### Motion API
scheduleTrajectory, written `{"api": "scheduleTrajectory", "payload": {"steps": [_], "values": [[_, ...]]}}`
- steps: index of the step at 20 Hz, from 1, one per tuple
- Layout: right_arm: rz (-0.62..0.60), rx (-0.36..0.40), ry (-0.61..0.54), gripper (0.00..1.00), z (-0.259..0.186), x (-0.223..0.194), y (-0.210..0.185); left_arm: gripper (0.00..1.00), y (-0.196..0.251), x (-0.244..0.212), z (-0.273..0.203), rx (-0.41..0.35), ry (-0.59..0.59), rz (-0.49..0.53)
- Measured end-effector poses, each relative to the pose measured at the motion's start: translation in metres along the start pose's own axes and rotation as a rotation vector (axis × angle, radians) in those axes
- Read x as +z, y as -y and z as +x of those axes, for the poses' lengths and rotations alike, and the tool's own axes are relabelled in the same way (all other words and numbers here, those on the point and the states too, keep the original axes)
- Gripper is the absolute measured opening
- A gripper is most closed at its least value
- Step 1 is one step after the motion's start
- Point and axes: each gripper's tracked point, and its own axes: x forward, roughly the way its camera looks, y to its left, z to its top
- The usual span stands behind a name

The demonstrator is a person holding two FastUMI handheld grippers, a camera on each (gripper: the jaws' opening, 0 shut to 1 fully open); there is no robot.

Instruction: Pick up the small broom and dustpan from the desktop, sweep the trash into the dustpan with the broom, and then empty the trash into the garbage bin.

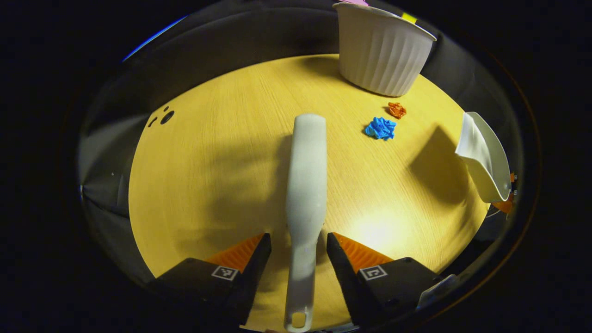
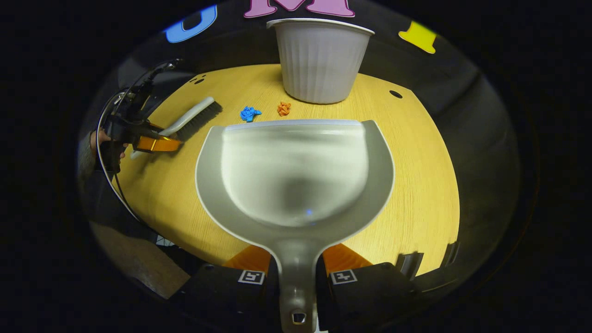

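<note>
- In the left gripper view, the left gripper (image 1: 298, 247) has its fingers spread to either side of the broom (image 1: 305, 185) handle. A gap shows on both sides, so the handle lies between the fingers without being clamped.
- The broom lies on the table (image 1: 208, 185), pointing away from the left gripper. In the right gripper view its bristles face the two pieces of trash.
- In the right gripper view, the right gripper (image 2: 296, 273) is clamped on the handle of the dustpan (image 2: 296, 171), with both fingers against it. The dustpan's open edge faces the trash and the garbage bin (image 2: 319, 60).
- The blue paper scrap (image 2: 249, 113) and the orange paper scrap (image 2: 283, 108) lie on the table just beyond the dustpan's front edge, near each other and close to the foot of the garbage bin.
- The dustpan's scoop holds nothing. The inside of the garbage bin cannot be seen.
- The garbage bin is white, ribbed and upright at the far side of the table.
- The table is round with a light wood grain. Dark cloth surrounds it.
- A person's hand (image 2: 99, 141) holds the left gripper at the table's left edge.
</note>
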Motion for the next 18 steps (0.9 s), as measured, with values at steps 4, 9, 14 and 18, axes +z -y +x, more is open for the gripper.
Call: {"api": "scheduleTrajectory", "payload": {"steps": [4,9,14,18], "values": [[-0.005,0.003,-0.009,0.37,-0.001,-0.003,0.005,0.57,0.006,-0.001,0.008,-0.012,-0.03,-0.002],[-0.036,0.023,-0.019,0.37,-0.001,-0.002,0.005,0.33,0.008,0.001,0.011,-0.02,-0.034,-0.021],[-0.155,0.099,-0.093,0.37,0.0,0.005,-0.001,0.23,0.004,0.019,0.01,0.023,-0.03,0.11],[-0.254,0.088,-0.228,0.37,0.006,0.005,0.013,0.25,0.024,0.077,-0.001,0.056,0.087,0.121]]}}
